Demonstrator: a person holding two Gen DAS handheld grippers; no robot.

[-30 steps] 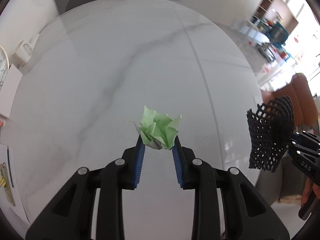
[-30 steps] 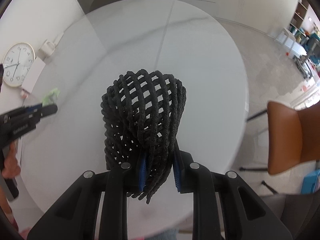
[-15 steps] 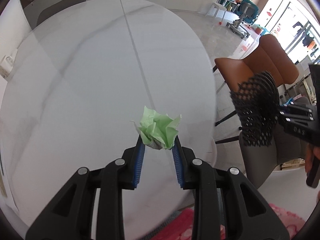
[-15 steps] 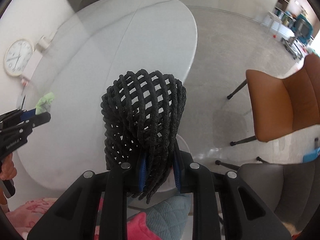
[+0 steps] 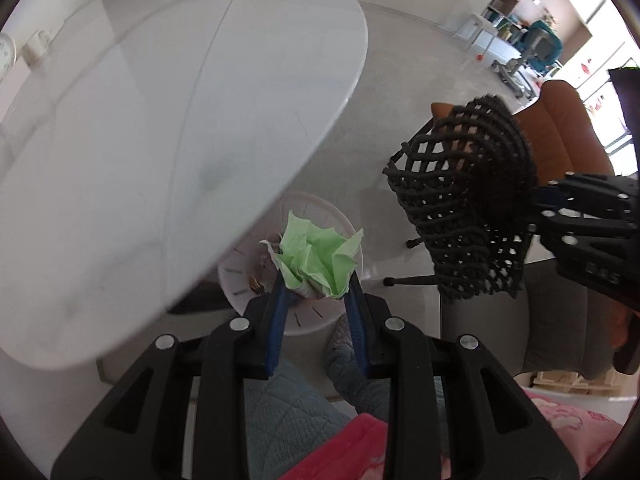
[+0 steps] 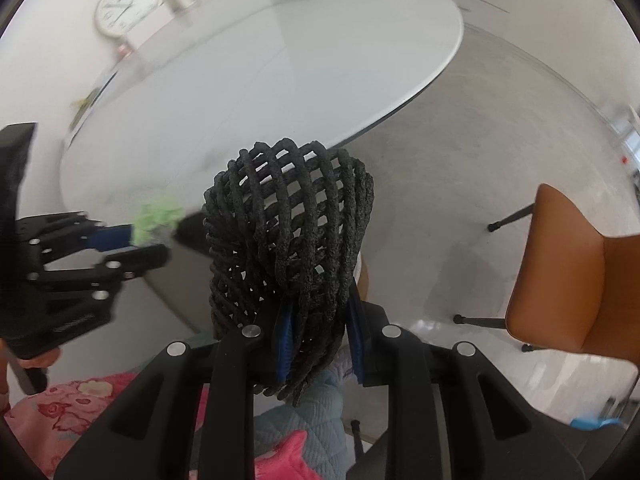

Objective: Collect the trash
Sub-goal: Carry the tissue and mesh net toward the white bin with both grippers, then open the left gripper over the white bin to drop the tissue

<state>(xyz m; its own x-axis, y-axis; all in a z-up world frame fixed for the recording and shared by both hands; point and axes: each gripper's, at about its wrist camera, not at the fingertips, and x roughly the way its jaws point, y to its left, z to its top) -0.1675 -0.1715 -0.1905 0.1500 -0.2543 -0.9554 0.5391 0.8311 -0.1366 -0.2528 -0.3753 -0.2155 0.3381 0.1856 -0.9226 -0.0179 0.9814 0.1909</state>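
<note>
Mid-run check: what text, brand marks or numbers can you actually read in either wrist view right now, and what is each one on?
"DAS": raised letters on the black body of the right gripper, seen from the left wrist view.
Raised lettering on the left gripper body in the right wrist view: too blurred to read.
Numerals on the wall clock: too small and blurred to read.
Nothing legible on the green paper wad or the black mesh net.
</note>
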